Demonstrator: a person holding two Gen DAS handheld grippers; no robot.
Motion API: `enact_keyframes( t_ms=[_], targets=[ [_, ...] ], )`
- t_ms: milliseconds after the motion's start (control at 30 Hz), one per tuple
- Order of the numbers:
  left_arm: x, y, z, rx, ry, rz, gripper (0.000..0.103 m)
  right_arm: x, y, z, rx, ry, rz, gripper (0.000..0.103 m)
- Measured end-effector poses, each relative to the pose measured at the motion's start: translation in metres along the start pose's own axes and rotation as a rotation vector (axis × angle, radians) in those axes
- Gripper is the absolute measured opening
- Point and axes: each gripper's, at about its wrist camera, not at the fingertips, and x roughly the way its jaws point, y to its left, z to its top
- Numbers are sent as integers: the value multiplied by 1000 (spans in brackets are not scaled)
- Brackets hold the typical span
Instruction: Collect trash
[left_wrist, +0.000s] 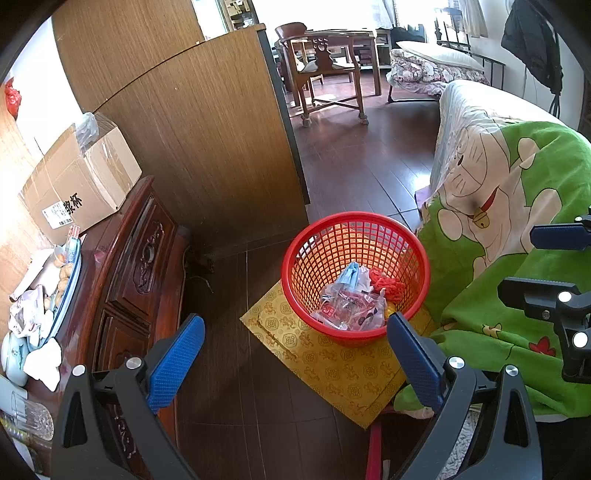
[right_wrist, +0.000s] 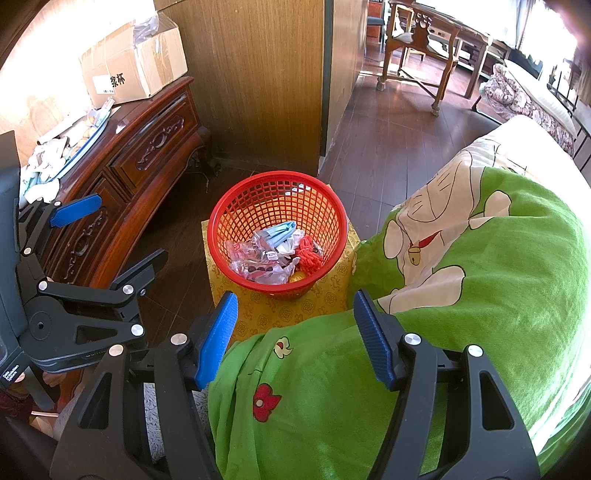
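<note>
On the far left, a carved wooden cabinet (left_wrist: 125, 266) carries a cardboard box (left_wrist: 79, 181) and a tray (left_wrist: 72, 275) of crumpled paper and small odds and ends. A white crumpled tissue (left_wrist: 46, 360) lies on the cabinet's near edge. Behind it stands a wood-grain partition (left_wrist: 207, 140).

The left tongs (left_wrist: 295, 360) hang over the dark floor (left_wrist: 236, 369) with their blue pads spread wide and nothing between them. In the right wrist view they show at the left edge, beside the cabinet.

In the middle, a red mesh basket (left_wrist: 321, 251) sits on a yellow patterned box (left_wrist: 343, 376). The trash (left_wrist: 349, 299) lies in the basket's bottom: clear plastic wrappers, a blue piece, white paper and a red net.

The right tongs (right_wrist: 293, 338) are also spread and empty, held above a green cartoon blanket (right_wrist: 480, 277) that covers the furniture on the right, just beside the basket. The basket lies ahead of them, between the pads in view.

Farther back on the right are a wooden chair (left_wrist: 325, 70) and a table.
</note>
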Motion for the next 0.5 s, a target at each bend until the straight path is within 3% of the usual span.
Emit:
enact_keyframes(
  t_ms=[500],
  targets=[
    [0,3,-1,-10,7,-6,97,0,0,0,0,0,0,64]
  ],
)
